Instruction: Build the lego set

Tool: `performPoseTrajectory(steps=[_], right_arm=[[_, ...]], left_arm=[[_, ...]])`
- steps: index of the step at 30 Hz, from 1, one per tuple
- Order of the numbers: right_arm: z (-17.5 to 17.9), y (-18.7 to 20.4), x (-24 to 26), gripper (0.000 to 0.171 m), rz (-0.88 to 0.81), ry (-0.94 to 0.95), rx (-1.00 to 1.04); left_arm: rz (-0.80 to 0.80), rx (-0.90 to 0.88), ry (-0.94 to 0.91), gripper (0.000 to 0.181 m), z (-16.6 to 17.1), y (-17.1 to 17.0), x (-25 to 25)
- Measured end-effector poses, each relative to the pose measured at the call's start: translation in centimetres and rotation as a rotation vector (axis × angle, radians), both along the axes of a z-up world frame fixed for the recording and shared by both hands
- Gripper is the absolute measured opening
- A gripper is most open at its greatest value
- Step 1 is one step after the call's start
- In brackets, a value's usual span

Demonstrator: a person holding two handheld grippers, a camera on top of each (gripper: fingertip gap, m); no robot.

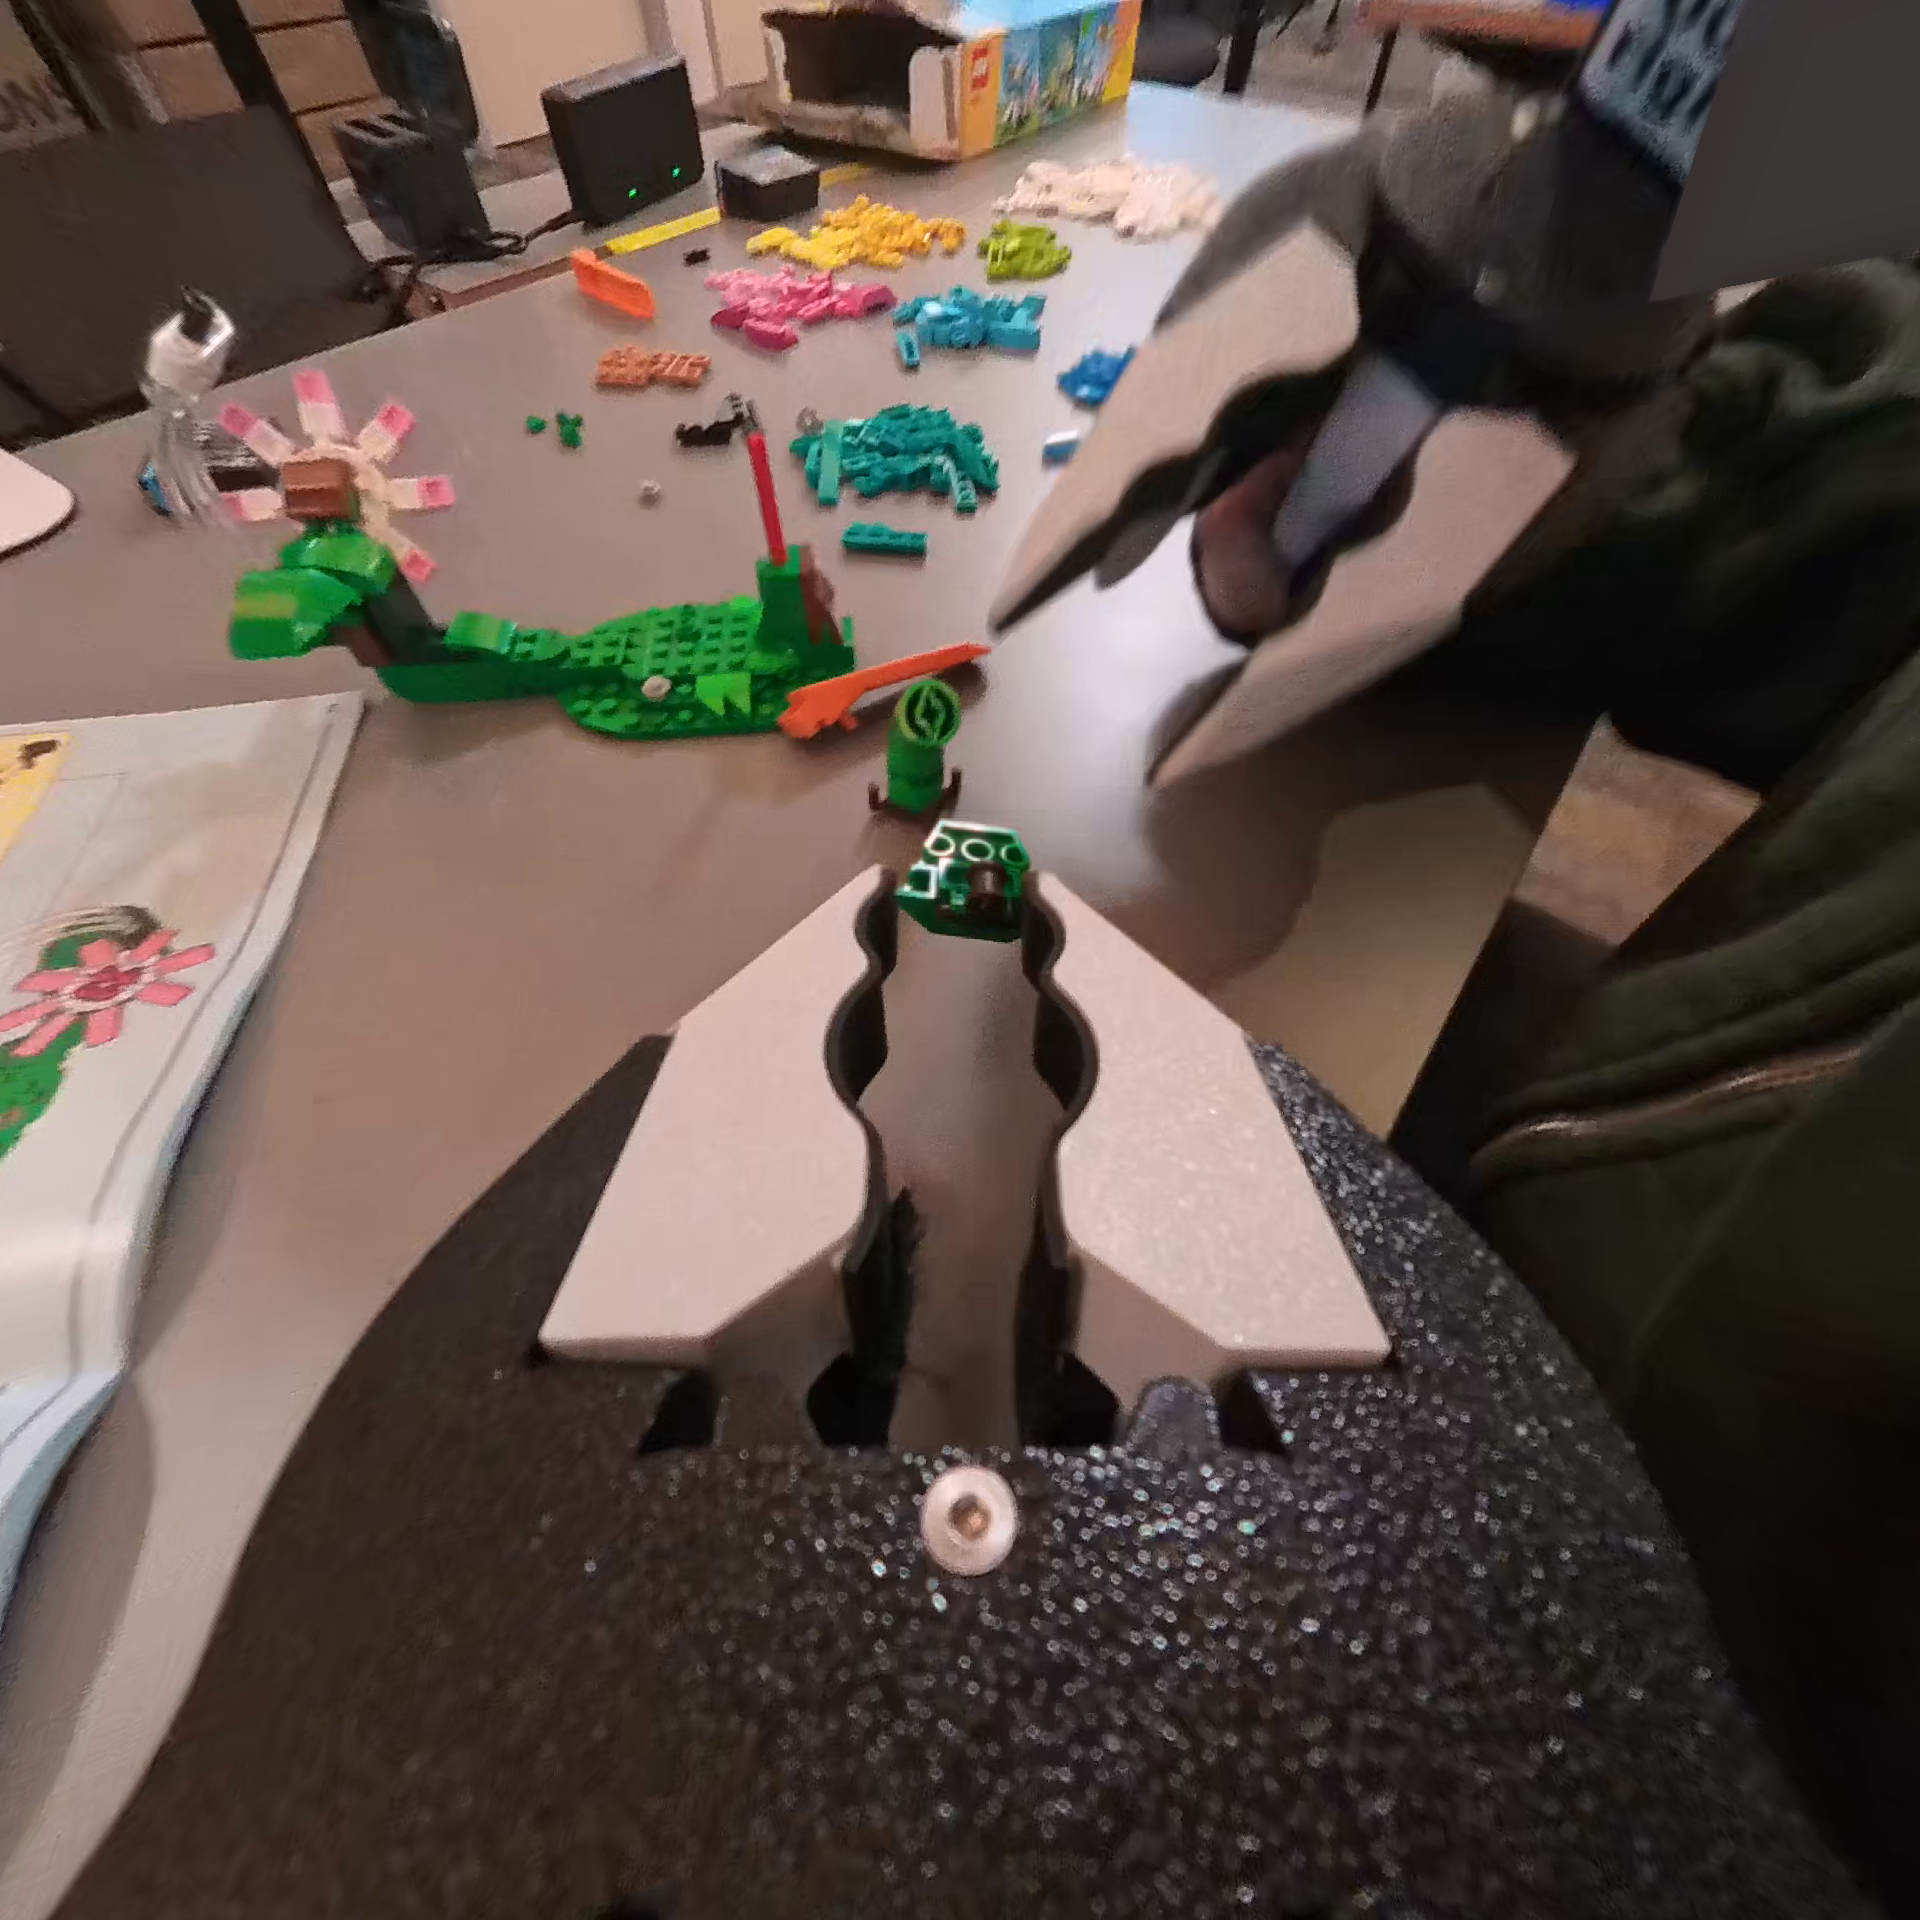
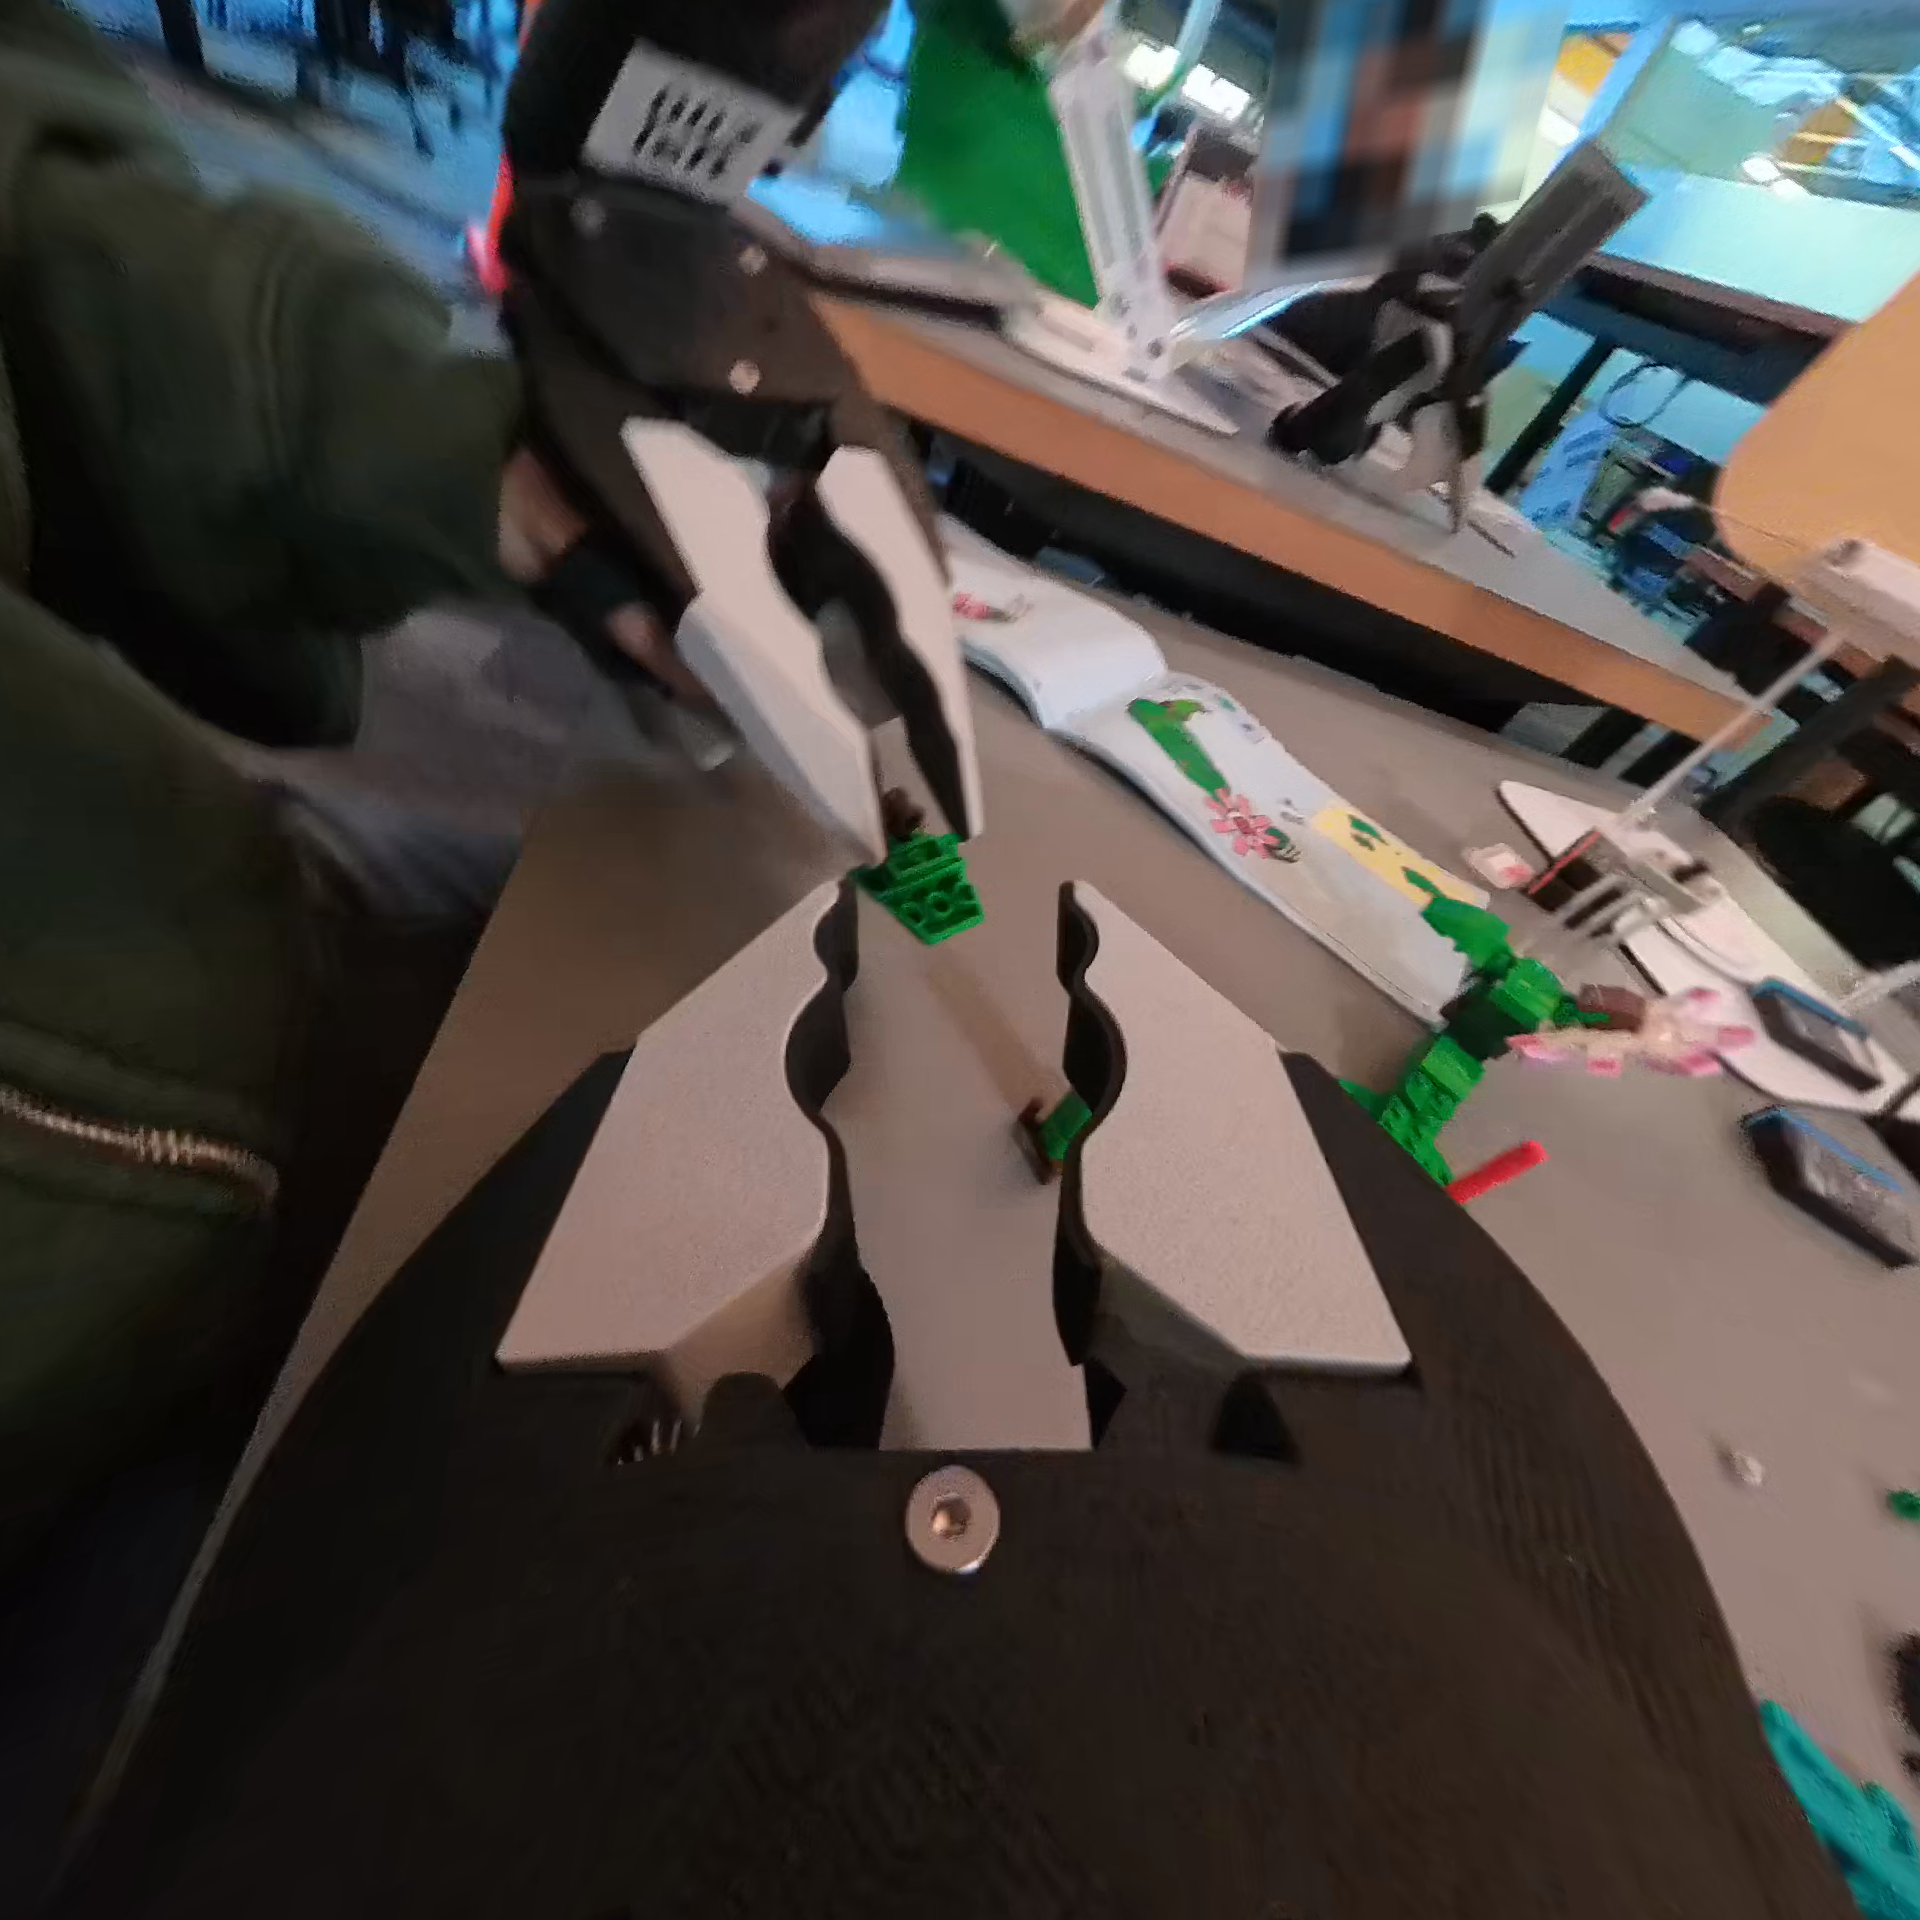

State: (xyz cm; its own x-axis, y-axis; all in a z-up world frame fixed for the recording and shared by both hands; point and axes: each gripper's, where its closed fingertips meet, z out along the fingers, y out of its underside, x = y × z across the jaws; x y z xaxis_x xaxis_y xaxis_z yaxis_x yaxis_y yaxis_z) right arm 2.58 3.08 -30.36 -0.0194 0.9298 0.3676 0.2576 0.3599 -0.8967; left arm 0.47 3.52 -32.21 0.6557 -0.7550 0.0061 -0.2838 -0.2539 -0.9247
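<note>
Left gripper (image 1: 961, 883) is pinching a small green block piece (image 1: 964, 878); right gripper (image 2: 961, 899) is hanging wide, empty. Green base with flower (image 1: 582, 634) at ten o'clock is standing half-built, sorted brick piles (image 1: 894, 301) at twelve waiting

the right gripper (image 1: 1081, 696) is motion-blurred in the left wrist view. the instruction booklet (image 1: 135, 997) runs off the left edge. the teal brick pile (image 2: 1839, 1808) is cut by the right wrist view's corner. distant benches there are smeared.
</note>
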Motion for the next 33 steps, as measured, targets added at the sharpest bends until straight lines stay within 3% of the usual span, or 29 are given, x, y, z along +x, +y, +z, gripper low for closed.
performPoseTrajectory(steps=[7, 12, 15, 19, 23, 33], right_arm=[[-1.3, 0.1, -0.5, 0.037, -0.07, -0.106, 0.292], [-1.0, -0.2, -0.5, 0.018, -0.058, -0.092, 0.333], [-1.1, 0.0, -0.5, 0.016, -0.065, -0.092, 0.254], [-0.2, 0.8, -0.3, 0.006, -0.083, -0.02, 0.013], [0.9, 1.3, 0.0, 0.006, -0.083, 0.066, -0.169], [1.5, 1.2, -0.1, 0.006, -0.086, 0.116, -0.1]], left_arm=[[-0.028, -0.031, -0.096, 0.021, 1.3, -0.4, 1.6], [-0.057, -0.067, -0.168, 0.021, 1.8, -0.8, 2.4], [-0.062, -0.065, -0.2, 0.024, 2.2, -0.8, 2.4], [0.008, 0.012, -0.149, 0.048, 2.4, 0.0, 1.6], [-0.002, -0.01, -0.148, 0.046, 2.1, -0.1, 2.3], [0.045, -0.156, -0.429, 0.029, 2.8, 0.5, 3.1]])
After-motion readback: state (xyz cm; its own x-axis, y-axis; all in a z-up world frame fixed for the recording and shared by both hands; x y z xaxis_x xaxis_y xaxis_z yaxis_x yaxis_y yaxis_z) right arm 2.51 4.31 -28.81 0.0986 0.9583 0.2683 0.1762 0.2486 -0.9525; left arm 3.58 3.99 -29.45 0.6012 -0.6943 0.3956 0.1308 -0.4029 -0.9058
